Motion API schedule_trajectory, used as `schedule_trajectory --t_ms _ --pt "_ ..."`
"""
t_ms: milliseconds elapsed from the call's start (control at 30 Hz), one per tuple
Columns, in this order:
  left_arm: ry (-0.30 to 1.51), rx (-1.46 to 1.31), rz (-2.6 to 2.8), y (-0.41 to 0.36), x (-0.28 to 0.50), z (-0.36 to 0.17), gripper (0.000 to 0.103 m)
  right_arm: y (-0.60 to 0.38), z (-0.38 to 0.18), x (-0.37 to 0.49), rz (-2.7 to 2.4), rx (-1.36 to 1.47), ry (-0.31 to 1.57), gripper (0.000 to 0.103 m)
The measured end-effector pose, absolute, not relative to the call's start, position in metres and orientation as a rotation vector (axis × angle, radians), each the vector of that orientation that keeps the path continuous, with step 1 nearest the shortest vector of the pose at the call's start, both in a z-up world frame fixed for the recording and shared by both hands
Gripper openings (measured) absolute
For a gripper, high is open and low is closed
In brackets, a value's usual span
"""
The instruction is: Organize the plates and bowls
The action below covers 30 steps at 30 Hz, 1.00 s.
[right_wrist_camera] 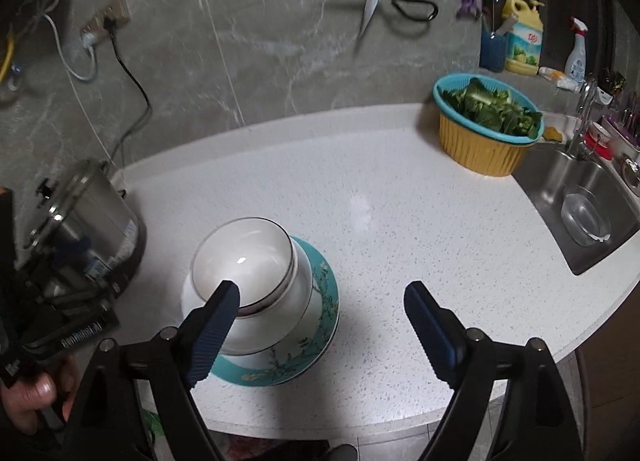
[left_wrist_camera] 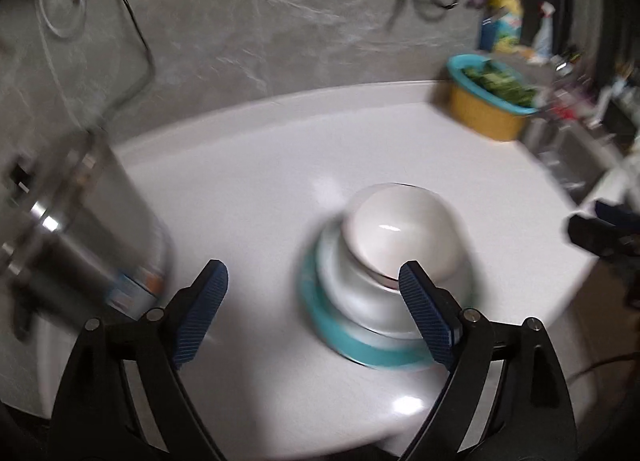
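At the bottom of the right wrist view the right gripper point(right_wrist_camera: 320, 293) hangs with its jaws spread wide and nothing between them, its left blue pad overlapping the rim of the white bowl point(right_wrist_camera: 244, 257) in the lower-left centre. That bowl sits nested in a second white bowl point(right_wrist_camera: 280, 325), which rests on a teal floral plate point(right_wrist_camera: 316, 345) on the speckled white counter point(right_wrist_camera: 420, 261). The left gripper point(left_wrist_camera: 312, 281), at the bottom of its blurred view, is likewise parted and empty, the stack just beyond its right pad. The stack looks already gathered; if either gripper adjusts it, a slow approach and a pinch on one rim would avoid tipping the top bowl. Further off, upper right, stands a yellow basket point(right_wrist_camera: 476, 145) of greens beside the sink point(right_wrist_camera: 580, 197).
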<state>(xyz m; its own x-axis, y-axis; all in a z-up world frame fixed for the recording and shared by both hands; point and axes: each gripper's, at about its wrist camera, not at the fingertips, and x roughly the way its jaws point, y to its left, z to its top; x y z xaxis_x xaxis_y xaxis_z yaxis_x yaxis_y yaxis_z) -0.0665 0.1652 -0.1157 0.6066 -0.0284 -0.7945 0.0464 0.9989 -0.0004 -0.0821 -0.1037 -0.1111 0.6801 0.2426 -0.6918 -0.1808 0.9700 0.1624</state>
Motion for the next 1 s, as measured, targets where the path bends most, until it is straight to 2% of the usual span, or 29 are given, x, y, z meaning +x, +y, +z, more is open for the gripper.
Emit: schedule_trajectory --t_ms 200,333,500,667,1000 --pt "0.927 -0.002 -0.095 0.142 -0.105 -0.086 0.087 -0.095 -0.082 -0.116 0.206 0.082 0.689 0.091" --pt "0.928 -0.011 -0.11 0.138 -0.116 -0.071 0.087 -0.088 -0.048 -0.143 0.109 0.008 0.525 0.103" --pt "0.875 -0.028 -0.127 0.164 -0.113 -0.049 0.087 -0.075 -0.026 -0.165 0.052 -0.041 0.396 0.103" --pt "0.895 -0.065 -0.162 0.19 -0.109 -0.043 0.087 -0.073 -0.028 -0.153 0.03 0.14 0.544 0.103" --pt "0.936 -0.03 -0.225 0.206 -0.096 -0.043 0.087 -0.033 -0.049 -0.148 -0.019 0.162 0.684 0.103"
